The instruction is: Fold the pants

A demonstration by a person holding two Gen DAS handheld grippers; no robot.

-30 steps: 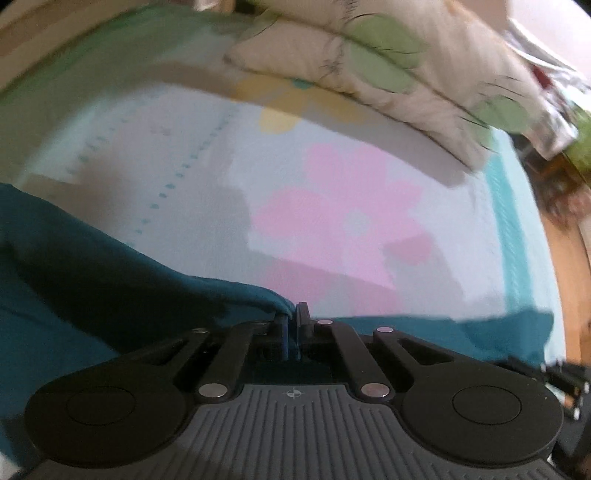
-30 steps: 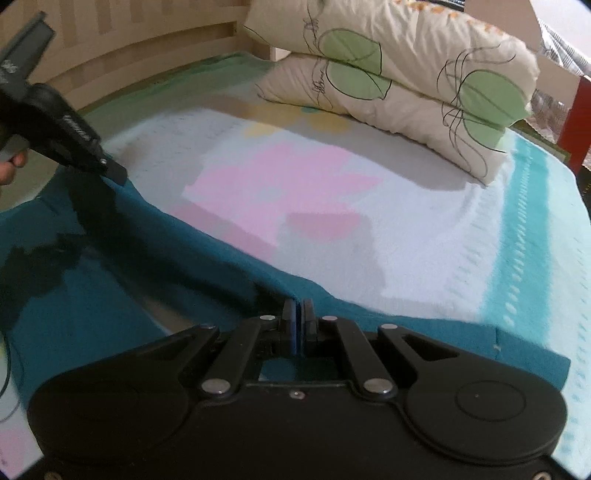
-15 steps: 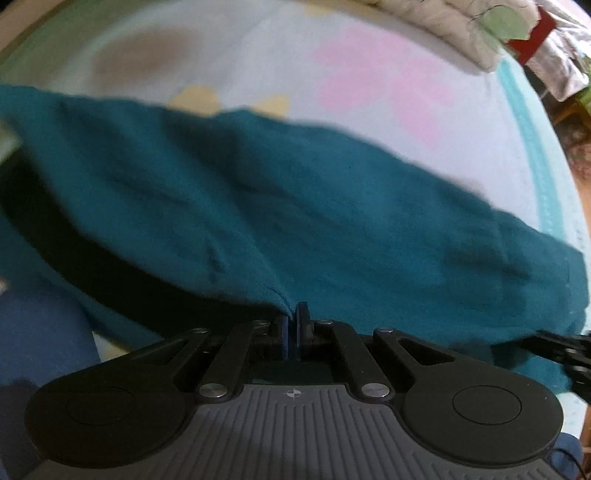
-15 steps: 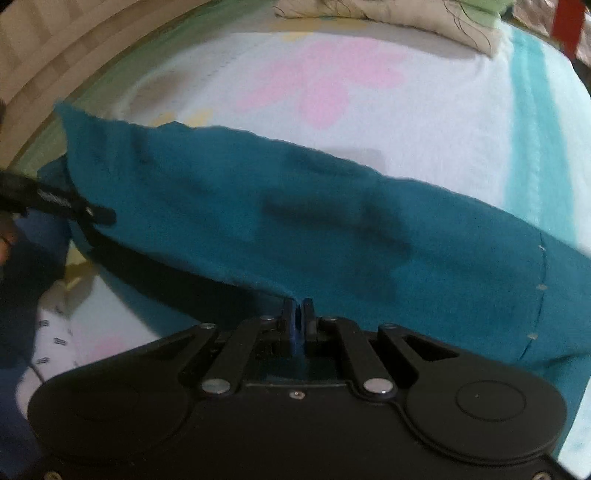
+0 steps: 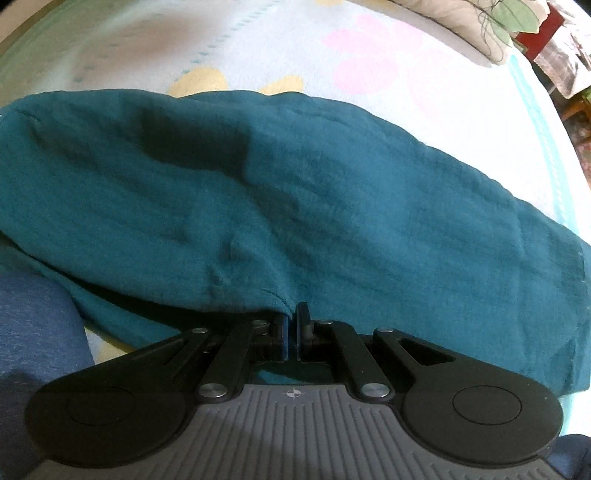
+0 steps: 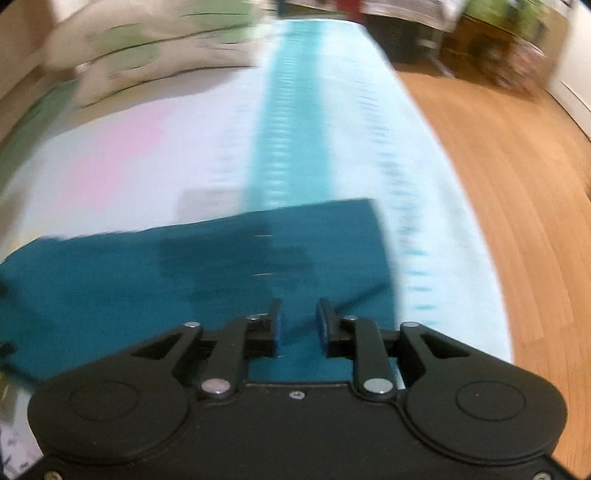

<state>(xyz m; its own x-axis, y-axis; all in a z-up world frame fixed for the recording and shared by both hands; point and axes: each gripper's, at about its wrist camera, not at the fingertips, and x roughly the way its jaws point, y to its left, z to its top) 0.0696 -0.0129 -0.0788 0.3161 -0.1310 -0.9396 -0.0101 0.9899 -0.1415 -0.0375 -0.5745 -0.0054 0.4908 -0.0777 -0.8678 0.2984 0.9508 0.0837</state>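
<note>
The teal pants [image 5: 295,192] lie folded across the flowered bedsheet [image 5: 258,48]. My left gripper [image 5: 293,325] is shut, pinching the near edge of the pants' top layer low over the bed. In the right wrist view, which is blurred by motion, the pants [image 6: 221,266] lie flat with their right end near the bed's side. My right gripper [image 6: 297,325] is open and empty just above that end of the pants.
Leaf-print pillows [image 5: 480,18] [image 6: 147,48] are stacked at the head of the bed. A wooden floor [image 6: 498,184] runs along the bed's right side, with cluttered furniture [image 6: 498,55] beyond. Blue clothing [image 5: 33,350] shows at the left near the left gripper.
Both grippers carried the pants' edge back toward me, laying the top layer over. The right gripper has let go, opened and swung to the right. The left still holds the edge.
</note>
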